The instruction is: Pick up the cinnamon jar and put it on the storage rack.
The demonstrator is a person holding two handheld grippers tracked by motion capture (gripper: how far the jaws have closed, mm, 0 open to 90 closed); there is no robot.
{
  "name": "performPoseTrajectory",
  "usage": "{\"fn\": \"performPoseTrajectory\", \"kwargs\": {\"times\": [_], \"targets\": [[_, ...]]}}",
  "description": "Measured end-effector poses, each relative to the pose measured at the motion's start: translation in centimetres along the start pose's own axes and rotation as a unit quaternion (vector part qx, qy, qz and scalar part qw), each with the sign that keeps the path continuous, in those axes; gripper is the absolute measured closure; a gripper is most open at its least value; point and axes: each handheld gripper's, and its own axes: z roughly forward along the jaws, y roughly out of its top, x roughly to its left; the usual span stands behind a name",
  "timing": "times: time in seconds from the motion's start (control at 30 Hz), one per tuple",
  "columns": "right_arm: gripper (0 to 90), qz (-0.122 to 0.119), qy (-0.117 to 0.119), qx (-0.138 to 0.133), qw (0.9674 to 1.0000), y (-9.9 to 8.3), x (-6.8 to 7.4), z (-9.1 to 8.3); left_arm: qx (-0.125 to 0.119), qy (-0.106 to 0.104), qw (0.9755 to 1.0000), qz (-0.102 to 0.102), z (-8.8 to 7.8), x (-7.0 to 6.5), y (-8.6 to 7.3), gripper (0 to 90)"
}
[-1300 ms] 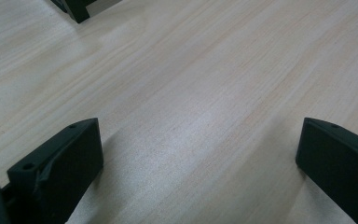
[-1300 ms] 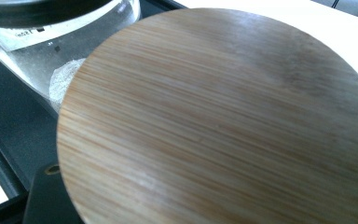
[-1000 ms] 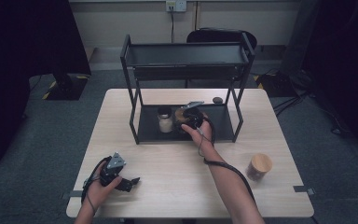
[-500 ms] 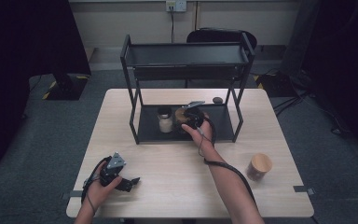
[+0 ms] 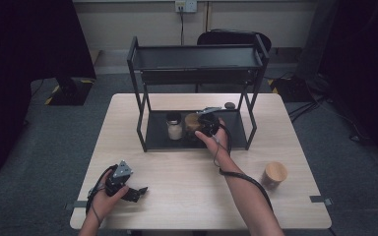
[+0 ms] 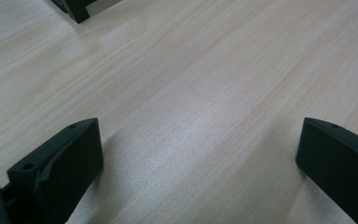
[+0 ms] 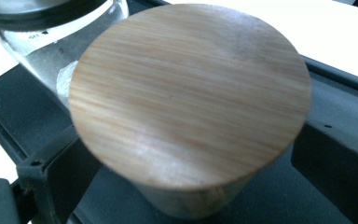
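Releasing the wooden-lidded jar (image 7: 189, 93) onto the lower shelf (image 5: 162, 140) of the black two-tier rack (image 5: 197, 64) appears to be the step in hand. The right gripper (image 5: 205, 123) has just been opening its fingers (image 7: 56, 186); in the right gripper view they stand wide to either side of the jar, which sits between them without visible pad contact. The jar stands upright on the shelf, just beside a clear glass jar with a black lid (image 5: 174, 126). The left gripper (image 5: 128, 189) rests on the counter (image 5: 187, 196) near its front left corner, fingers (image 6: 70, 158) spread and empty. A second wooden-lidded jar (image 5: 274, 174) stands well apart, near the counter's right edge.

Judgement: the withdrawal should run straight back along the fingers' own line, keeping them fully spread until clear of the lid. Any sideways drift risks nudging the jar into its glass neighbour. The rack's front posts flank the path; the wrist should stay level on exit.
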Motion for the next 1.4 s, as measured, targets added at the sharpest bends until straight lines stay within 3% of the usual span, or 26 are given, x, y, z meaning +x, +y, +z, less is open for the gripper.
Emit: {"fn": "performPoseTrajectory", "kwargs": {"times": [0.27, 0.93, 1.4], "targets": [[1.5, 0.021, -0.001, -0.004, 0.9998, -0.2, 0.4, -0.9, 0.000, 0.000, 1.0000, 0.001, 0.0, 0.0, 0.0, 0.1], [3.3, 0.010, 0.015, -0.001, 0.9998, -1.0, 2.2, -3.0, 0.000, 0.000, 1.0000, 0.000, 0.0, 0.0, 0.0, 0.1], [3.6, 0.005, 0.025, 0.000, 0.9997, -1.3, 2.4, -5.2, 0.000, 0.000, 1.0000, 0.000, 0.0, 0.0, 0.0, 0.1]]}}
